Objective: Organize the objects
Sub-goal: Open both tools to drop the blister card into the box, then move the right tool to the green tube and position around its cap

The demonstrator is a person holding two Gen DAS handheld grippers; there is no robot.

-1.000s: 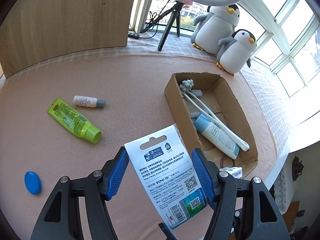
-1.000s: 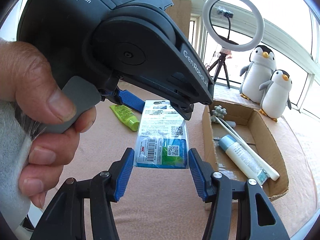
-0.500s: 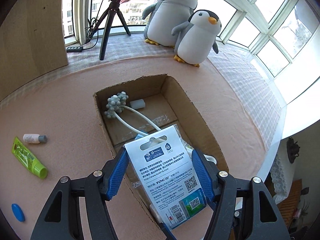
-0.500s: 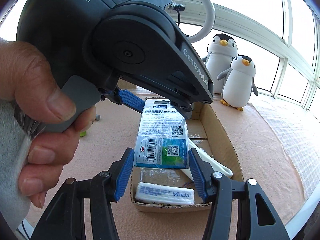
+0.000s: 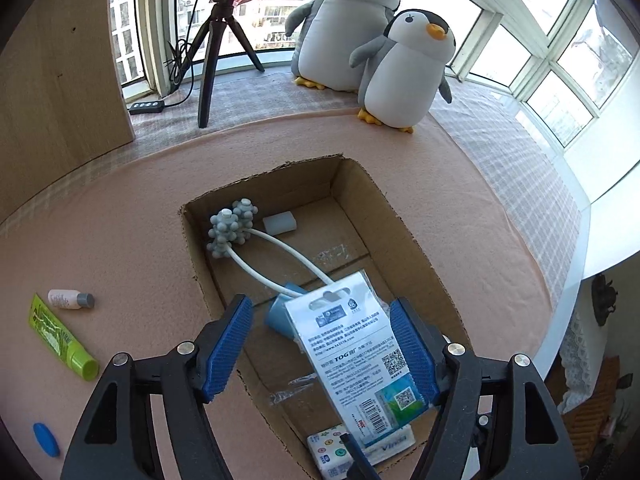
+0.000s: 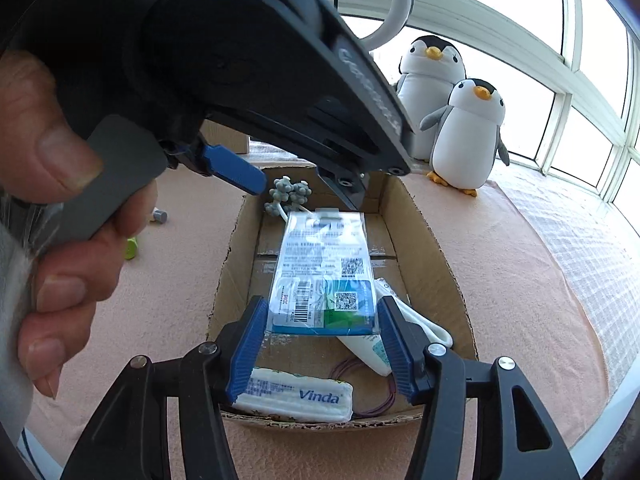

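Since half a second ago the left gripper [image 5: 320, 346] has spread its blue pads apart, and the packaged card [image 5: 354, 354] now leans only against the right-hand pad, over the cardboard box [image 5: 404, 236]. From the right wrist view, the right gripper [image 6: 322, 346] flanks the card's lower end; whether its pads press it cannot be told.

Going left to right on the pink mat [image 5: 120, 240]: one blue cap [image 5: 46, 439] near the left edge, one green tube [image 5: 60, 338], one small white bottle [image 5: 70, 299] just beside it. Then the box, holding one massage roller [image 5: 232, 228] with two knobbed grey heads, one small white block [image 5: 280, 223], one blue-capped tube [image 5: 284, 316] partly hidden under the card, one Vinda tissue pack [image 6: 294, 398] at the near wall, and a thin red band [image 6: 372, 404].

Behind, on the sill: one tripod [image 5: 218, 48] and two plush penguins [image 5: 404, 72].
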